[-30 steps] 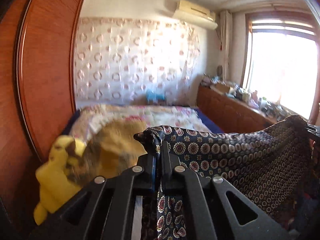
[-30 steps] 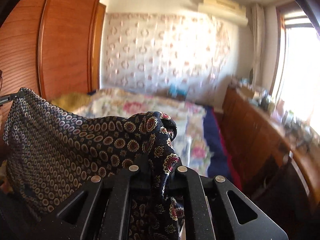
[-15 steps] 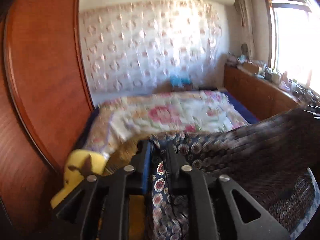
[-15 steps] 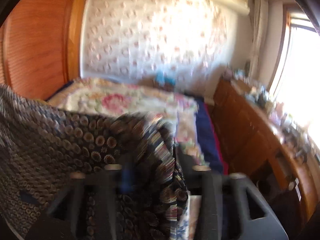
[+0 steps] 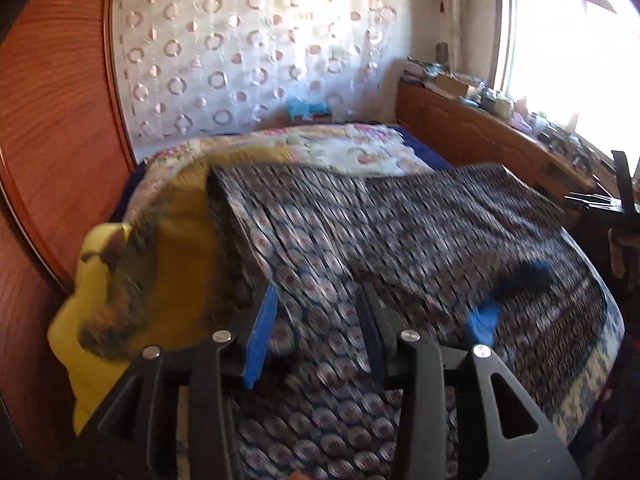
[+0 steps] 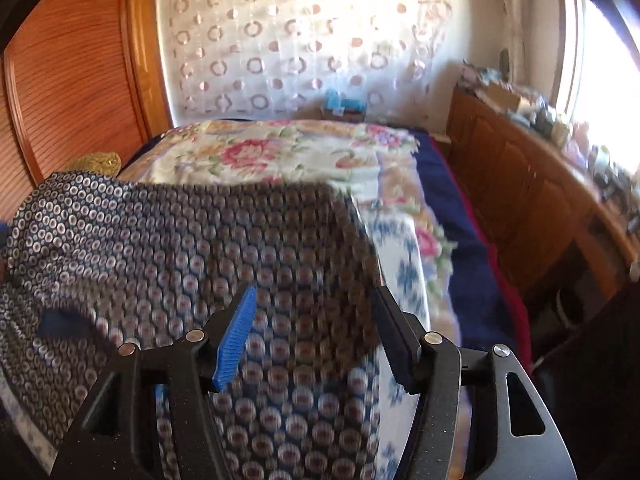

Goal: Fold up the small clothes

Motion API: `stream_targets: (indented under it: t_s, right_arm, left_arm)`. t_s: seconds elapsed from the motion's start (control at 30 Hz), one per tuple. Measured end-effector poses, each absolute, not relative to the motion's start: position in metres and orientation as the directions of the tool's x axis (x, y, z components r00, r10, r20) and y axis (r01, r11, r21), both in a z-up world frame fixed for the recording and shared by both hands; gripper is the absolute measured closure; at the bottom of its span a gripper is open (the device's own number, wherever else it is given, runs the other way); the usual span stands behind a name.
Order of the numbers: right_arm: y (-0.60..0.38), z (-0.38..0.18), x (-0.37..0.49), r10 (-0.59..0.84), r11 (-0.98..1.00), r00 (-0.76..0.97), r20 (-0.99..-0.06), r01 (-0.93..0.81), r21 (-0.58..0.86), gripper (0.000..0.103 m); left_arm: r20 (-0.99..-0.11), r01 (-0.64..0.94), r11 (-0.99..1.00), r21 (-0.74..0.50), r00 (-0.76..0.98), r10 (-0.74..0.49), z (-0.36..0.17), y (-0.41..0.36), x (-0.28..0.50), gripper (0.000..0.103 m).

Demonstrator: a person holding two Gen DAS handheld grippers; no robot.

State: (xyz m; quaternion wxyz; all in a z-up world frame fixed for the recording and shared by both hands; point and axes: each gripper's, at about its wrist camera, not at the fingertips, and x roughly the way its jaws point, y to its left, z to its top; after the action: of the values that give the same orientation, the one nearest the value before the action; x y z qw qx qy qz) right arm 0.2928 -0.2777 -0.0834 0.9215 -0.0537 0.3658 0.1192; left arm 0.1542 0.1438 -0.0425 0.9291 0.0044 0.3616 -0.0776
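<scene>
A dark navy garment with a small ring-and-flower print (image 5: 400, 232) lies spread across the near end of the bed, blurred by motion. My left gripper (image 5: 319, 292) hovers low over its near left part. Its jaws are opening, and the blue pads (image 5: 260, 336) stand apart with cloth running under and between them, not pinched. In the right wrist view the same garment (image 6: 180, 248) covers the left half of the bed. My right gripper (image 6: 315, 294) is open over the garment's right edge, with its pads clear of the cloth. A blue patch (image 5: 484, 318) shows on the fabric.
A yellow plush cushion (image 5: 132, 280) lies against the wooden wardrobe (image 5: 52, 120) on the left. The floral quilt (image 6: 280, 152) covers the bed beyond the garment. A low wooden cabinet (image 6: 540, 200) with clutter on top runs under the bright window on the right.
Both grippers held the garment's top edge up, shut on bunched cloth. They came down toward the bed, the jaws parted, and the garment now lies flat.
</scene>
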Motion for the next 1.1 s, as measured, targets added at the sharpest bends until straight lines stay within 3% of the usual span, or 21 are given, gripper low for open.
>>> stream_targets:
  t_s: [0.5, 1.1]
  right_arm:
    - [-0.281, -0.134, 0.28, 0.27, 0.955, 0.587, -0.764, -0.265, 0.133, 0.042]
    - [-0.259, -0.15, 0.287, 0.142, 0.968, 0.621, -0.771, -0.251, -0.023, 0.04]
  left_arm:
    - [-0.777, 0.171, 0.985, -0.01, 0.618, -0.116, -0.107, 0.111, 0.147, 0.062]
    - [-0.77, 0.154, 0.988, -0.017, 0.628, -0.111, -0.115, 0.116, 0.147, 0.055]
